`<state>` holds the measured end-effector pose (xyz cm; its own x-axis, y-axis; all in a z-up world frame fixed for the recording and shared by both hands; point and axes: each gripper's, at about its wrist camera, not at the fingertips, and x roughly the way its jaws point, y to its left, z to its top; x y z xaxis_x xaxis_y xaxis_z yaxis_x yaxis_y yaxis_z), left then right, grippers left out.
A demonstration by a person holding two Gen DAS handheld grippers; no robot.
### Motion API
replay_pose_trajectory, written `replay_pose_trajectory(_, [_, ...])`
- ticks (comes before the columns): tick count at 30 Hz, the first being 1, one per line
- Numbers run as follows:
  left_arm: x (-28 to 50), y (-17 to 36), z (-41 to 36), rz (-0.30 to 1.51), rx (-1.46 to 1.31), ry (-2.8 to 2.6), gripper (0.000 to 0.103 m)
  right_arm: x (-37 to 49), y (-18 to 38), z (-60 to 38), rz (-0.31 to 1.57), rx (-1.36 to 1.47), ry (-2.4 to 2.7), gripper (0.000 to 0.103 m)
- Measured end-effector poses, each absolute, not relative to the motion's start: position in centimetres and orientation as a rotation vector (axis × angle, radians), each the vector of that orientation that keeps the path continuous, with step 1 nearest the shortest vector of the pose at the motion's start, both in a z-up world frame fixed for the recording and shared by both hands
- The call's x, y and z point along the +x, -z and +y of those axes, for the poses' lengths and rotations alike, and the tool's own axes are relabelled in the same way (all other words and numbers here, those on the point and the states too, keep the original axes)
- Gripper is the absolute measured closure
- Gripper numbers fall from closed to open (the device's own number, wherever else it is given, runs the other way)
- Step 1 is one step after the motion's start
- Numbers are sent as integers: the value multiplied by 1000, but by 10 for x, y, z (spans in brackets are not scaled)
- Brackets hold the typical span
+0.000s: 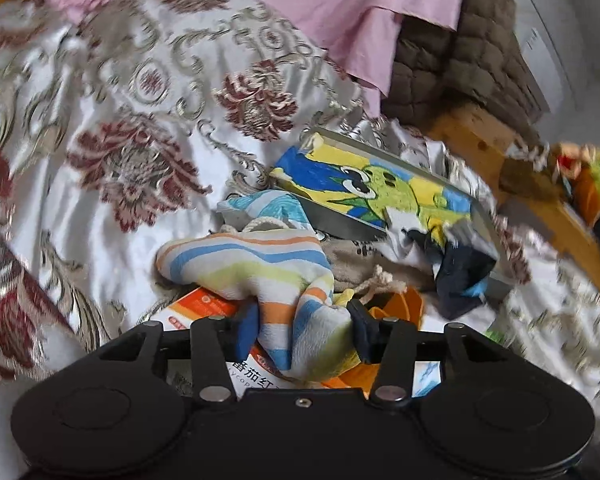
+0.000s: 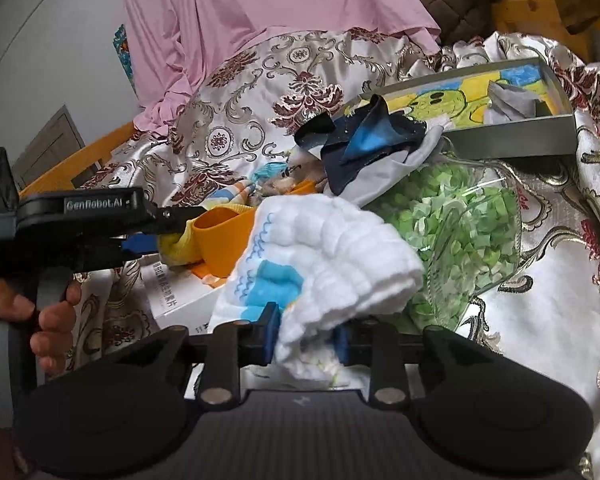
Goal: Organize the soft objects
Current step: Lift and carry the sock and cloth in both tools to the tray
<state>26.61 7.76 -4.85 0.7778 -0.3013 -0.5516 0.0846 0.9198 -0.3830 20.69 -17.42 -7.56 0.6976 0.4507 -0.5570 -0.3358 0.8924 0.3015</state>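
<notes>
- Left black plastic two-finger gripper (image 1: 306, 330): blue pads, silver pivot rivets, one centre screw, round side housings.
- Right black plastic two-finger gripper (image 2: 306, 338): blue pads, ribbed grey body.
- Side view of left unit: white "GenRobot.AI" lettering.

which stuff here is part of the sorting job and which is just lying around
In the job: striped cloth in the left tool; white quilted cloth in the right tool; dark blue cloth; cartoon-lined tray.

Lying about: pink garment; bag of green pieces; white box.

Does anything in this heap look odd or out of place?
Yes: the grey tray with the cartoon drawing sits tilted on the rumpled bedspread, with dark cloths spilling over its edge.
</notes>
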Motion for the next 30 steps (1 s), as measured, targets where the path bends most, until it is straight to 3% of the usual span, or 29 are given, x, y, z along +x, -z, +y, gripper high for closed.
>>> replay_pose_trajectory(3, [265, 46, 68, 649, -254, 203, 60, 205, 74, -175, 667, 184, -448, 78])
replay_pose_trajectory(4, [264, 46, 66, 649, -222, 199, 66, 202, 72, -174, 661, 179, -452, 81])
replay_pose_trajectory(10, [252, 38, 64, 642, -188, 211, 77, 186, 60, -173, 605, 97, -451, 88])
replay_pose_trajectory(30, [160, -18, 36, 449, -277, 314, 79, 124, -1, -179, 303, -97, -380, 91])
